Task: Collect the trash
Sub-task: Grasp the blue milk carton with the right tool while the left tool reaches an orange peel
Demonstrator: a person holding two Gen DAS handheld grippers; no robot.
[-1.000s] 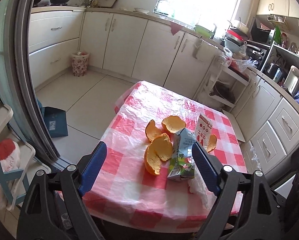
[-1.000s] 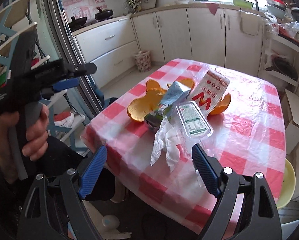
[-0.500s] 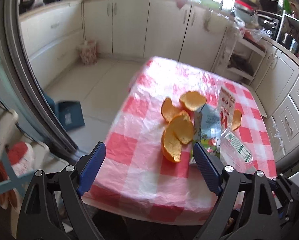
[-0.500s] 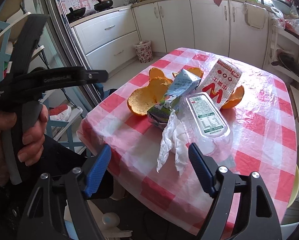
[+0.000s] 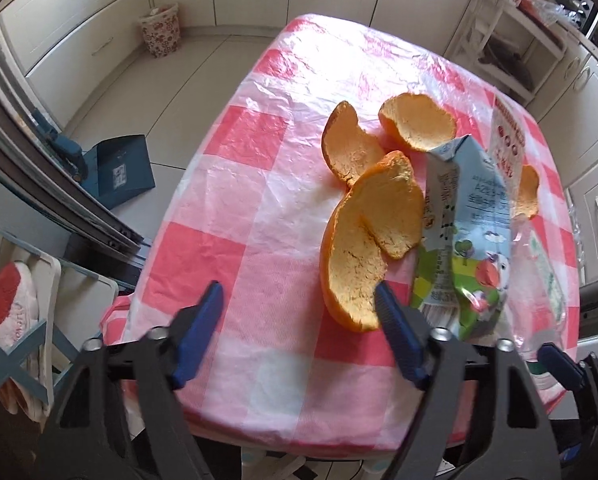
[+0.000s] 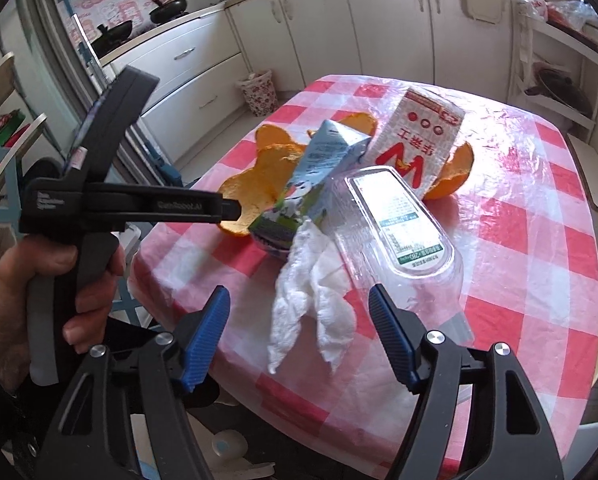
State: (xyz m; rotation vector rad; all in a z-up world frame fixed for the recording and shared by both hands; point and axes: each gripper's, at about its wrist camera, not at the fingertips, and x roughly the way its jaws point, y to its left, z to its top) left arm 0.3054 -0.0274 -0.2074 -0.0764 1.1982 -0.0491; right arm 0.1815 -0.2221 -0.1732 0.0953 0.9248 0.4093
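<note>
A: Plastic red-checked tablecloth is carrying all the trash, bunched mid-table. Nothing is looking collected yet.

B: Largest first: clear plastic tray, red-and-white carton, blue-green carton leaning on the orange peels, then the crumpled tissue.

A: Grippers?

B: Left gripper is hovering wide open, empty, its right finger just beside the front peel. Right gripper is gaping over the tissue, empty. Floral bin is standing well apart.
</note>
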